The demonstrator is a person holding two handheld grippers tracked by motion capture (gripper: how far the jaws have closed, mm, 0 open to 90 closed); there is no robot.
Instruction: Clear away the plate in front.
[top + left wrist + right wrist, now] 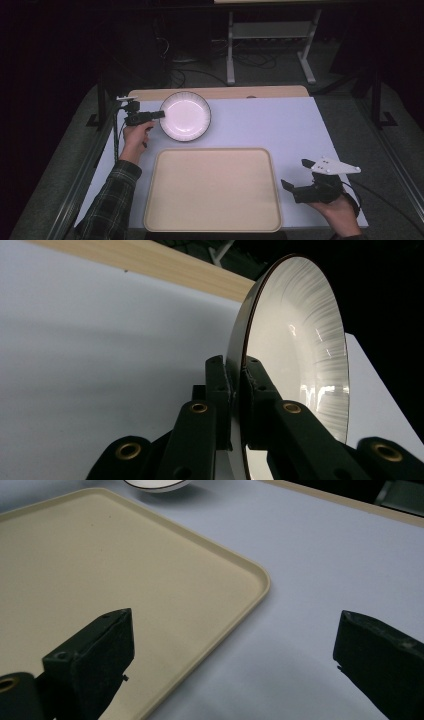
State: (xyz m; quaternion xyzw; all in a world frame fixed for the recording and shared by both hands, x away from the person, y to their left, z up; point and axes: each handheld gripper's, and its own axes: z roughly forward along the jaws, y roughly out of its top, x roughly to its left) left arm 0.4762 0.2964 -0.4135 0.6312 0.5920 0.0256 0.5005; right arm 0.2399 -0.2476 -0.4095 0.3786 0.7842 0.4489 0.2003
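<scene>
A white plate (185,116) with a dark ribbed rim sits at the back left of the pale table. My left gripper (160,115) is shut on the plate's left rim; in the left gripper view the two jaws pinch the rim of the plate (295,345) between them. A beige tray (212,189) lies empty at the table's front middle. My right gripper (295,176) rests open near the front right corner, just right of the tray (100,565), with nothing between its fingers. The plate's edge (157,485) peeks in at the top of the right gripper view.
A wooden strip (220,92) runs along the table's far edge. Bare table surface (280,125) lies to the right of the plate and behind the tray. Beyond the table are a white stand (270,45) and cables on a dark floor.
</scene>
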